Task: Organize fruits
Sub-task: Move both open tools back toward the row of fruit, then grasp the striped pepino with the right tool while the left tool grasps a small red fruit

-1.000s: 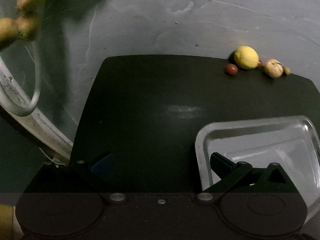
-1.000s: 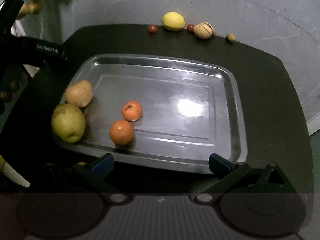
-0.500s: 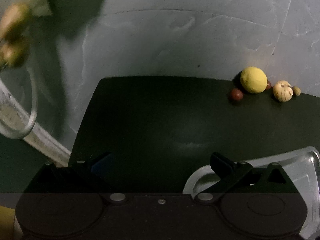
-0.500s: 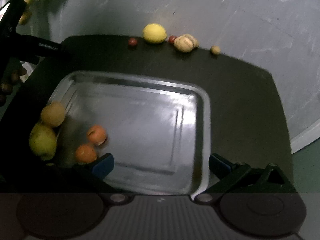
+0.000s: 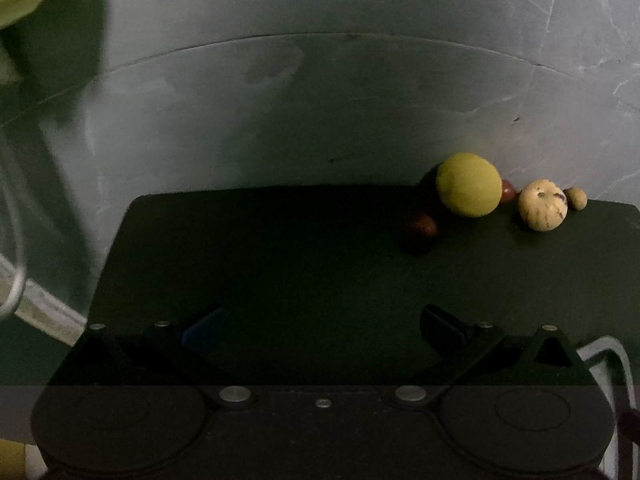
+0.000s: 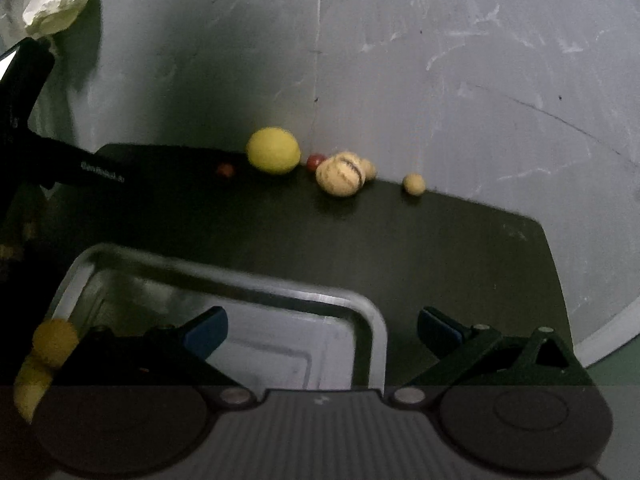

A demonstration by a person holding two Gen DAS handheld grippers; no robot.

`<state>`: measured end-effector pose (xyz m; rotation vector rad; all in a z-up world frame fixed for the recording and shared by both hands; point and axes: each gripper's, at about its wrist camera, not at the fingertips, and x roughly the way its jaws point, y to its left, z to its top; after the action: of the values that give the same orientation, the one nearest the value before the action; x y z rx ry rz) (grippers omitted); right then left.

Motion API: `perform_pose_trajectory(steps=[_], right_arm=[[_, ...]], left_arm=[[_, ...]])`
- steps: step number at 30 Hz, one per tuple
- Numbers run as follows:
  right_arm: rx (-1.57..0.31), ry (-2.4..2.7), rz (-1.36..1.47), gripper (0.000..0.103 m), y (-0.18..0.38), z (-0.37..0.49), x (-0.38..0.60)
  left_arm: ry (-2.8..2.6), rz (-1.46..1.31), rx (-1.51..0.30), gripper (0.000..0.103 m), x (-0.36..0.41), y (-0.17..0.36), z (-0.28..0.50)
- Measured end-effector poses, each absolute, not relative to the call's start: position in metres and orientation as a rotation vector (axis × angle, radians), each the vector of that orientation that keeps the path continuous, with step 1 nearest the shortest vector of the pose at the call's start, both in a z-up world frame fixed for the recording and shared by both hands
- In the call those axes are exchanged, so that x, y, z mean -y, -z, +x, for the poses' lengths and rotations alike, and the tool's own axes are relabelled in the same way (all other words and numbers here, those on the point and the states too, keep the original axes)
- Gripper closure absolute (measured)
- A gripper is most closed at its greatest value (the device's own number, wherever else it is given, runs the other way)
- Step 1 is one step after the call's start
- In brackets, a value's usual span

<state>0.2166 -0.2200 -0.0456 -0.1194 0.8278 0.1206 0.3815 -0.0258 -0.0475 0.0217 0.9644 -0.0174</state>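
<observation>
Dark, matte bench [image 6: 400, 240] set against a grey scuffed wall [image 6: 440, 60].

Item: metal tray [image 6: 372, 320], silver, rounded corners, on the near part of the bench; seen from the right wrist, its far right corner lies between the fingers of the right hand-held gripper [image 6: 322, 326]. From the left wrist only a sliver of its rim [image 5: 616, 352] shows at lower right.

Item: loose fruit in a row along the far edge of the bench, by the wall. From left: a small dark red fruit [image 6: 225, 169]; a yellow lemon [image 6: 273, 151]; a second small red fruit [image 6: 315, 160] tucked behind it; a cream striped fruit [image 6: 340, 174] with a small tan piece just behind its right side; a small tan round fruit [image 6: 414, 183] a little apart at the right end. From the left wrist the same lemon [image 5: 468, 185] and cream fruit [image 5: 543, 205] appear up right.

Item: yellowish fruit [image 6: 54, 342], blurred, at the tray's left edge; the kind cannot be told.

Item: left hand-held gripper [image 5: 324, 326], fingers spread wide, nothing between them, over bare bench.

Item: right hand-held gripper, fingers likewise spread wide, holding nothing.
</observation>
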Motion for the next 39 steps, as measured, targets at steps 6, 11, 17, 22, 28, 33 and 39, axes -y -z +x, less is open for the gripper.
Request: perform_pose_trajectory(steps=[6, 11, 17, 22, 28, 33, 39], right_arm=[[-0.785, -0.113, -0.111, 0.000, 0.053, 0.257, 0.224], [-0.759, -0.124, -0.124, 0.000, 0.061, 0.284, 0.227], [-0.743, -0.129, -0.123, 0.000, 0.070, 0.310, 0.234], [-0.733, -0.141, -0.078, 0.003, 0.075, 0.325, 0.239], [-0.725, -0.152, -0.032, 0.010, 0.077, 0.344, 0.240], [-0.734, -0.165, 0.007, 0.018, 0.081, 0.358, 0.238], [-0.743, -0.169, 0.030, 0.024, 0.084, 0.369, 0.235]], left_arm=[[0.070, 0.047, -0.943, 0.001, 0.052, 0.055, 0.411], [0.098, 0.080, -0.939, 0.001, 0.065, 0.062, 0.429], [0.113, 0.104, -0.933, 0.001, 0.071, 0.067, 0.441], [0.119, 0.125, -0.921, 0.001, 0.072, 0.071, 0.445], [0.149, 0.155, -0.894, 0.002, 0.078, 0.074, 0.444], [0.185, 0.177, -0.878, 0.010, 0.089, 0.073, 0.439], [0.213, 0.179, -0.884, 0.021, 0.097, 0.078, 0.441]])
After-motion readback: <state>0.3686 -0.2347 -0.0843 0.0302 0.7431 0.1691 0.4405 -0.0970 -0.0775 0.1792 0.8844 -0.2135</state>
